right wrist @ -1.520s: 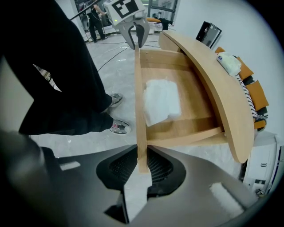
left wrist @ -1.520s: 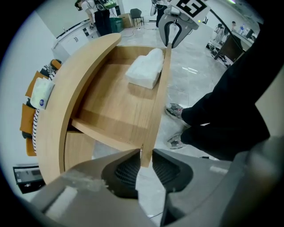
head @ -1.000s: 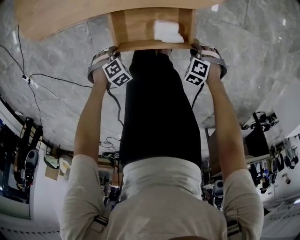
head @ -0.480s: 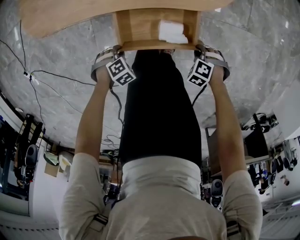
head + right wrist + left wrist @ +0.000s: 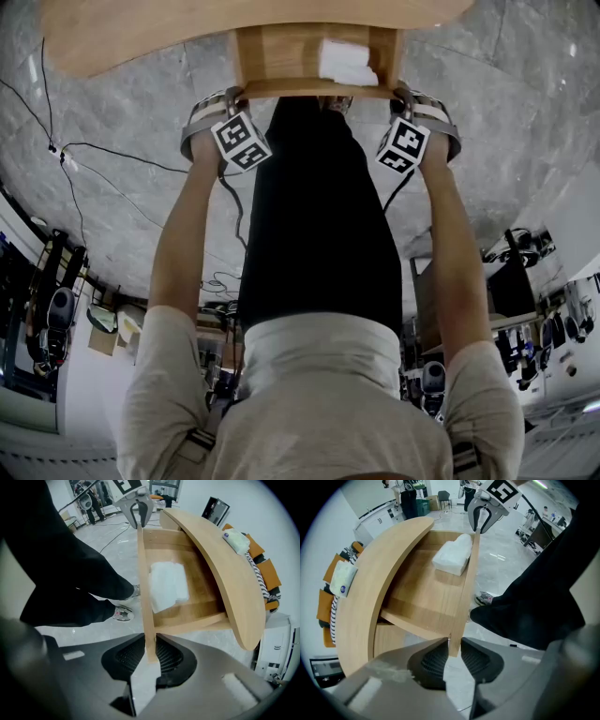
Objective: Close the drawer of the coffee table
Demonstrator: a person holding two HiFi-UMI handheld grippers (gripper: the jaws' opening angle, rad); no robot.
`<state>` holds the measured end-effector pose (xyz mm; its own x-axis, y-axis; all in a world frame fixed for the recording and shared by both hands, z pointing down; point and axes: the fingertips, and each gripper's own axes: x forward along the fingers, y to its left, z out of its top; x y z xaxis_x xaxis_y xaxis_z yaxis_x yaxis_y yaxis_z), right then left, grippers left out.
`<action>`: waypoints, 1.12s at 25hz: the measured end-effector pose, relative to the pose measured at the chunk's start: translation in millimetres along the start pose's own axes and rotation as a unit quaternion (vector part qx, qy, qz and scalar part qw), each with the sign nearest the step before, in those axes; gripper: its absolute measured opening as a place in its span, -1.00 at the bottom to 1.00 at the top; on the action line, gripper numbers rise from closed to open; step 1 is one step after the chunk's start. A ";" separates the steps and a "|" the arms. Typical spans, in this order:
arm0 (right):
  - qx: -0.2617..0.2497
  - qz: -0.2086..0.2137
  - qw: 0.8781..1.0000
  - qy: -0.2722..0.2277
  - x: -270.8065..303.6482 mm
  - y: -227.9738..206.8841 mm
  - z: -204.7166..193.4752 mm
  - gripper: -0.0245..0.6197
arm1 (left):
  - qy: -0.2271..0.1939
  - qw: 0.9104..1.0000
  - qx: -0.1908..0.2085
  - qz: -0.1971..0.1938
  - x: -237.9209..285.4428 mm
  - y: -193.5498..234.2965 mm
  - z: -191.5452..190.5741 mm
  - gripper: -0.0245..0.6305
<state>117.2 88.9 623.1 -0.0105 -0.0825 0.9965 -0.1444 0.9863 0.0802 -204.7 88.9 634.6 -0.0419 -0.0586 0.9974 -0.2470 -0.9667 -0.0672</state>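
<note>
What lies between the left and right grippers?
The drawer front panel spans the whole stretch, seen in the left gripper view: the left gripper grips its near end, the right gripper its far end.

Head view looks steeply down from above onto the drawer (image 5: 272,52). Each gripper view sits close at an opposite end of its front panel (image 5: 468,578), facing the other; all three share the drawer.
</note>
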 end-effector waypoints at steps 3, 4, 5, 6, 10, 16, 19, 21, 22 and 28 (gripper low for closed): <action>0.002 -0.001 1.000 0.001 -0.5 -4.5 5.4 -0.68 | 0.001 1.000 0.005 0.002 -0.4 10.1 -2.4 -0.58; 0.004 0.000 1.000 0.001 -0.8 -6.5 6.1 -0.68 | 0.001 1.000 0.008 0.003 -1.0 13.4 -1.9 -0.58; 0.006 0.000 1.000 0.001 -1.0 -8.7 6.0 -0.68 | 0.000 1.000 0.010 0.003 -1.4 16.6 -0.7 -0.58; 0.007 0.002 1.000 0.001 -1.3 -10.6 5.7 -0.68 | 0.000 1.000 0.012 0.002 -1.6 19.2 0.6 -0.58; 0.011 0.006 1.000 0.007 -1.1 -13.5 5.3 -0.68 | -0.004 1.000 0.017 -0.004 -1.7 22.1 2.4 -0.58; 0.028 0.006 1.000 0.009 -0.7 -18.2 2.2 -0.67 | -0.009 1.000 0.013 -0.004 -3.4 28.0 8.0 -0.58; 0.031 0.003 0.999 0.008 -0.4 -24.2 1.9 -0.67 | -0.009 1.000 0.012 -0.003 -3.8 34.1 10.8 -0.58; 0.033 -0.004 0.999 0.008 0.6 -28.9 4.8 -0.67 | -0.009 1.000 0.010 -0.002 -2.4 38.0 9.7 -0.58; 0.034 -0.007 0.999 0.007 0.9 -30.4 5.9 -0.66 | -0.009 1.000 0.009 -0.002 -1.8 39.1 9.0 -0.58; 0.033 -0.015 0.999 0.007 -2.8 -34.9 4.8 -0.66 | -0.011 1.000 0.004 -0.003 -4.7 39.0 10.0 -0.58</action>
<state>117.6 54.0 617.4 0.0077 -0.1093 0.9940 -0.2093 0.9718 0.1084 -204.5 49.0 627.6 -0.0194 -0.0572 0.9982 -0.2396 -0.9690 -0.0602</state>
